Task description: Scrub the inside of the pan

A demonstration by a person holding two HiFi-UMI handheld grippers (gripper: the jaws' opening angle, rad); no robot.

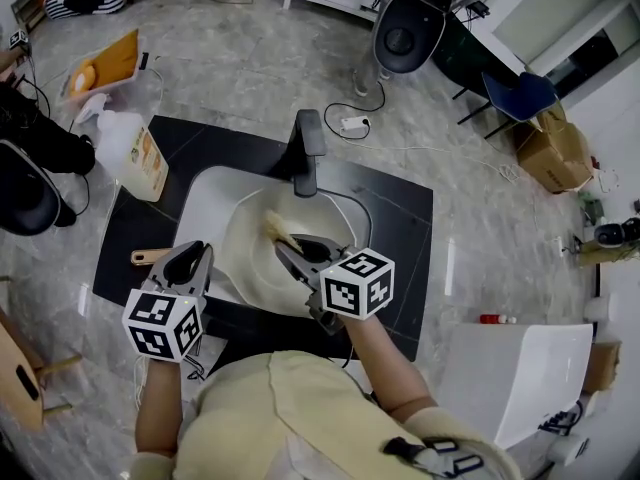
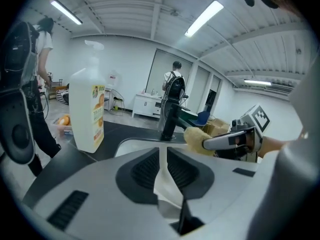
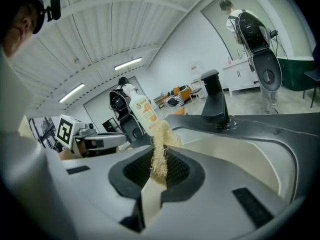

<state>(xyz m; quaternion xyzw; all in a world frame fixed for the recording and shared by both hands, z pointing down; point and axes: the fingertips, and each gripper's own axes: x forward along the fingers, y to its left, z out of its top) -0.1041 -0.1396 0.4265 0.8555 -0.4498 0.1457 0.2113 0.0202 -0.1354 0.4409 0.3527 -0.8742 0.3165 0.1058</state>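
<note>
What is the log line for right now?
left gripper: shut on pan edge | right gripper: shut on scrubber | scrubber: over pan's inside, contact unclear | pan: in sink

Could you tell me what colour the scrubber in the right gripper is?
The scrubber is pale straw-yellow; the right gripper view shows it best.

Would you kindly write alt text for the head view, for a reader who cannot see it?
A person holds a cream pan in a white sink: the left claw shut on its rim by the wooden handle, the right claw gripping a fibrous scrubber over its inside. A black faucet and soap bottle stand nearby.
</note>
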